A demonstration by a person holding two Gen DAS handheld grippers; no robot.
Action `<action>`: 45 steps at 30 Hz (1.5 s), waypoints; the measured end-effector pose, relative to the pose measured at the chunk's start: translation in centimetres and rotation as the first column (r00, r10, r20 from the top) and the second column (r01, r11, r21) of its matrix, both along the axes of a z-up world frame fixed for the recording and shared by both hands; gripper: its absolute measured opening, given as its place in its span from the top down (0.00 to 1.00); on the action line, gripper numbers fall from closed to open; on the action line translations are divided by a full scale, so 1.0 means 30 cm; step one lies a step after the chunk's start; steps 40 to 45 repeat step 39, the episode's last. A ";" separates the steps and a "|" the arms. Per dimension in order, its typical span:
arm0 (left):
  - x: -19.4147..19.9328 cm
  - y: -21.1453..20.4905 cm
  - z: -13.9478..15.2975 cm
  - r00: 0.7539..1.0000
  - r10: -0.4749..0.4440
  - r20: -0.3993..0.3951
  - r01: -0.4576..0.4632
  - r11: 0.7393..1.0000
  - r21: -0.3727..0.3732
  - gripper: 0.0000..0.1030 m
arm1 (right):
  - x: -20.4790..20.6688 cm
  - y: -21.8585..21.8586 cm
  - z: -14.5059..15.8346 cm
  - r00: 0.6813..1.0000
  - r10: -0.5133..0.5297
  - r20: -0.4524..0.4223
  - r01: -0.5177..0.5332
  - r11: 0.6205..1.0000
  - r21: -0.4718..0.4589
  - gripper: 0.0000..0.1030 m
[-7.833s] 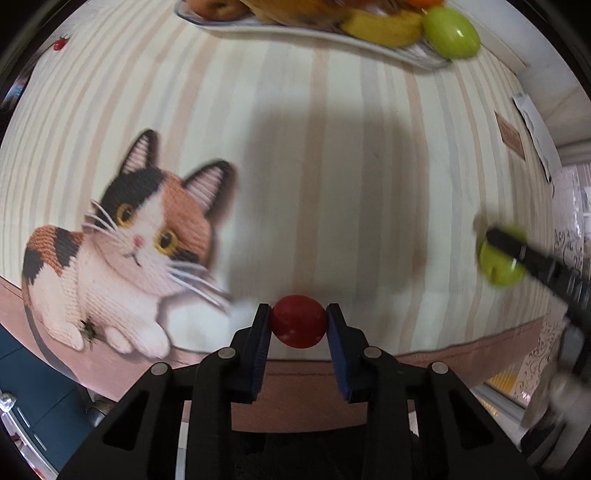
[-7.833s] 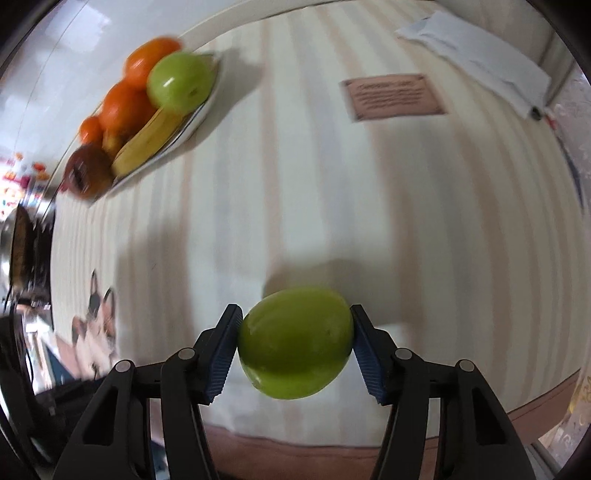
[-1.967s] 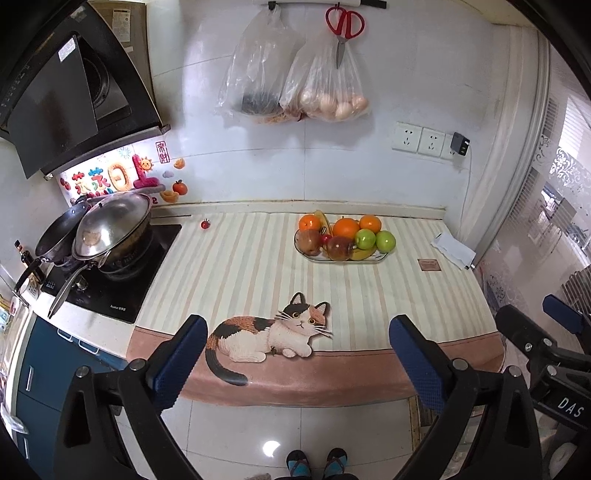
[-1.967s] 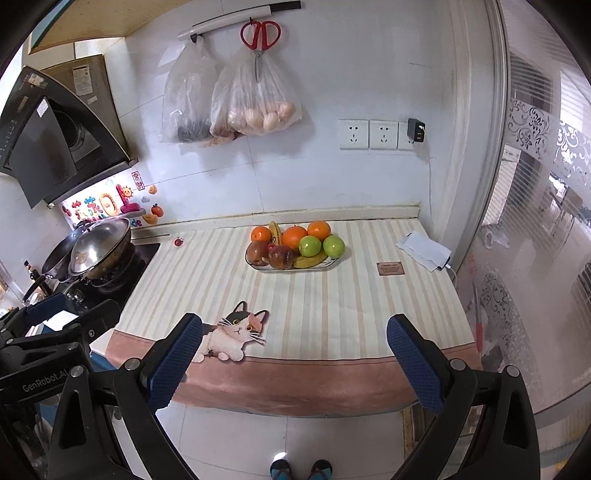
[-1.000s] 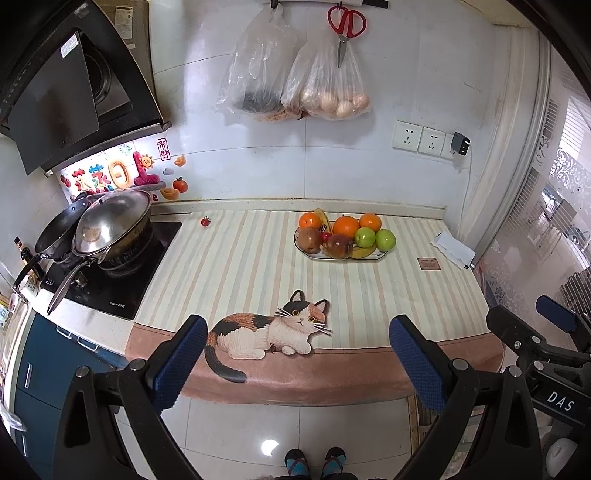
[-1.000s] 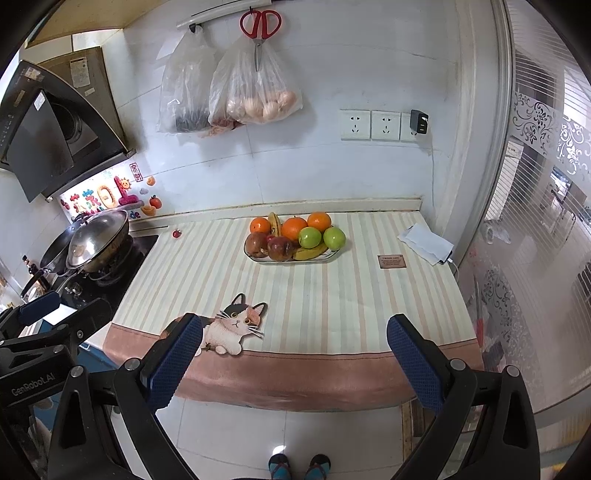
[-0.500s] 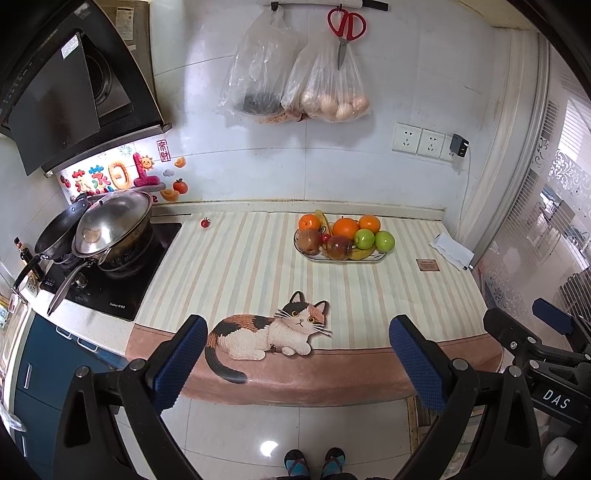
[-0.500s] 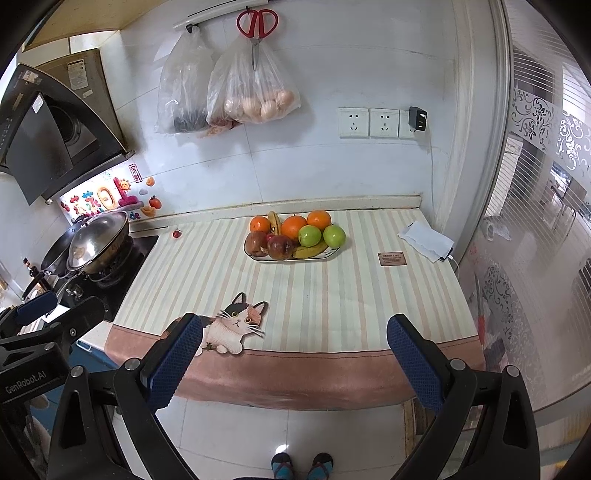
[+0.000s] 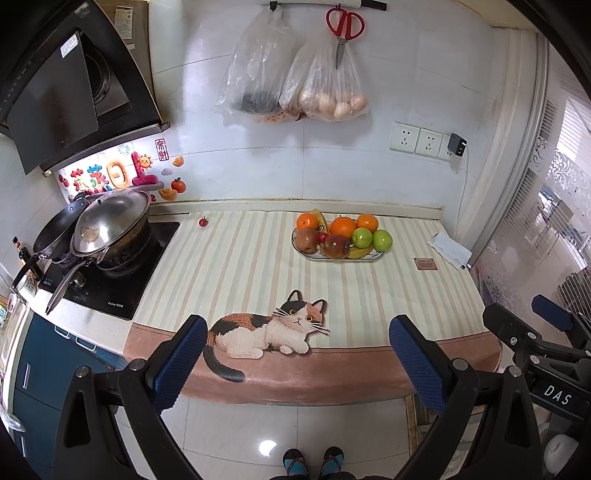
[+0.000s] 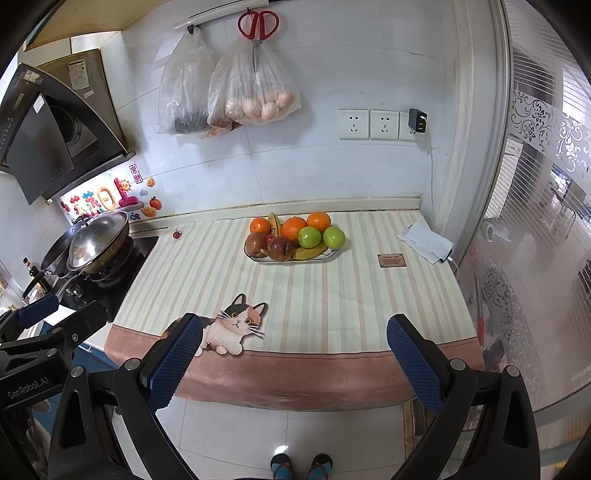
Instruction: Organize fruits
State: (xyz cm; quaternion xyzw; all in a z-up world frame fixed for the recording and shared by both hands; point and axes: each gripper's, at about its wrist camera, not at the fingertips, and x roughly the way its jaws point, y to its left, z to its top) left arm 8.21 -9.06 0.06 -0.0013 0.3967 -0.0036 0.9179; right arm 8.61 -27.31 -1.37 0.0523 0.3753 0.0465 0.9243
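A white fruit plate point(image 9: 376, 256) point(image 10: 334, 253) stands at the back of the striped counter. It holds oranges point(image 9: 342, 226) point(image 10: 294, 227), two green apples point(image 9: 382, 240) point(image 10: 334, 237), dark red fruits point(image 9: 336, 246) point(image 10: 279, 248) and a banana point(image 9: 360, 253). A small red tomato point(image 9: 203, 222) point(image 10: 177, 234) lies alone by the stove. My left gripper point(image 9: 297, 362) is open and empty, held back from the counter's front edge. My right gripper point(image 10: 293, 360) is open and empty, likewise off the counter.
A stove with a lidded wok point(image 9: 110, 225) point(image 10: 98, 236) is at the left. A cat picture point(image 9: 266, 330) is on the mat's front. A brown card point(image 9: 425, 263) and white paper point(image 9: 448, 251) lie at the right. Bags and scissors point(image 9: 344, 26) hang on the wall.
Long before, each gripper held a fruit near the counter: left a red tomato, right a green apple. Both are now open, empty and held back. Over the last second almost nothing moved.
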 end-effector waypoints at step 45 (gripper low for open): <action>0.008 -0.008 -0.004 1.000 0.013 0.003 -0.013 1.000 0.014 0.02 | 0.019 0.009 0.012 1.000 -0.006 -0.002 0.006 1.000 -0.030 0.01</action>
